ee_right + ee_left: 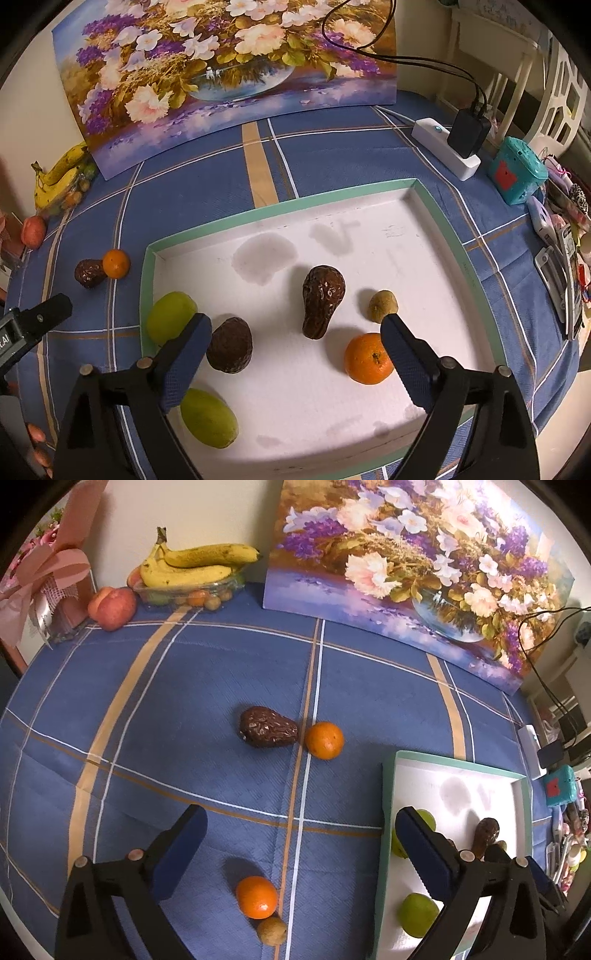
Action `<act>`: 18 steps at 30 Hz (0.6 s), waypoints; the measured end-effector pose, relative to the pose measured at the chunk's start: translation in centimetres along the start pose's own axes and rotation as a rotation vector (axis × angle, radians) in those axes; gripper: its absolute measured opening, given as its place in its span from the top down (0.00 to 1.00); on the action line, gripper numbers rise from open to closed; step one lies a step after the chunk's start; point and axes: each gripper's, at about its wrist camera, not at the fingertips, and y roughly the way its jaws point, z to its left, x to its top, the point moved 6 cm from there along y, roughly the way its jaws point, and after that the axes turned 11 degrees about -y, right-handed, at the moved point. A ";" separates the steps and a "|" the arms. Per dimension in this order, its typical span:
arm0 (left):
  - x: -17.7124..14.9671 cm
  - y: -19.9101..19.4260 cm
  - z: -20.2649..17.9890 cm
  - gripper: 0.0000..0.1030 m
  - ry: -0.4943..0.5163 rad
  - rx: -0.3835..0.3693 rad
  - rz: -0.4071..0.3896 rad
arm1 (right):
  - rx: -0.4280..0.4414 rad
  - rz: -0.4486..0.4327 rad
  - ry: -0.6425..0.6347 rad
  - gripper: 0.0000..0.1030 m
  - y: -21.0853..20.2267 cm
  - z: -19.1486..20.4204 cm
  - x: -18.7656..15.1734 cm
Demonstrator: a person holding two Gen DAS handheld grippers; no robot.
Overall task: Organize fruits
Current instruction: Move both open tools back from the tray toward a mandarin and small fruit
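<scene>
Covering the table: a blue tablecloth (221,686) crossed by white and tan stripes. Leaning against the cream wall at the back: a flower painting (406,554). Sitting in the far left corner: a clear dish with bananas (192,565) on top, a peach (110,607) just beside it, and a pink ribbon (40,579) further left. Lining the right edge: a white power strip (443,147) with a black charger plugged in, a teal box (517,173), and clutter too blurred to name.

Lying on the cloth to the right: a white tray (288,206) with a green rim, marked by faint grey stains. Resting inside it: two green fruits (171,317), a dark avocado (231,345), a wrinkled brown pear-shaped fruit (323,299) with its narrow end pointing toward the camera and its long axis running front to back, a small brown fruit (384,304), and an orange (367,358).

Hanging over the tray, jaws spread wide and gripping nothing: the right gripper (295,350), with the avocado just inside its left finger and the orange touching or nearly touching its right finger.

Hovering over bare cloth, likewise spread and empty: the left gripper (299,845). Lying between and below its fingers: an orange on the cloth (256,897), touching a small brown fruit beside it (272,930). Lying well ahead of it: a second avocado (267,726), its narrow end pointing right toward a far orange (324,740), perhaps touching it.
</scene>
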 end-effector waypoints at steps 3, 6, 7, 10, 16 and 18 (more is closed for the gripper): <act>0.1 -0.6 0.2 0.00 -0.004 -0.008 -0.021 | 0.003 -0.018 -0.001 0.10 -0.4 0.2 0.1; 0.2 -1.4 0.2 0.00 0.002 -0.019 -0.043 | 0.004 -0.039 -0.013 0.10 -0.9 0.8 0.2; 0.2 -1.5 0.3 0.00 0.004 -0.019 -0.047 | 0.007 -0.046 -0.017 0.10 -1.1 1.0 0.2; 0.1 -2.2 1.1 0.00 -0.020 -0.030 -0.055 | 0.008 -0.061 -0.027 0.10 -1.5 1.7 0.3; -0.5 -3.6 3.4 0.00 -0.102 -0.080 -0.067 | 0.045 -0.061 -0.088 0.10 -2.3 4.0 -0.2; -0.7 -4.0 4.3 0.00 -0.114 -0.082 -0.078 | 0.052 -0.065 -0.099 0.10 -2.7 4.6 -0.4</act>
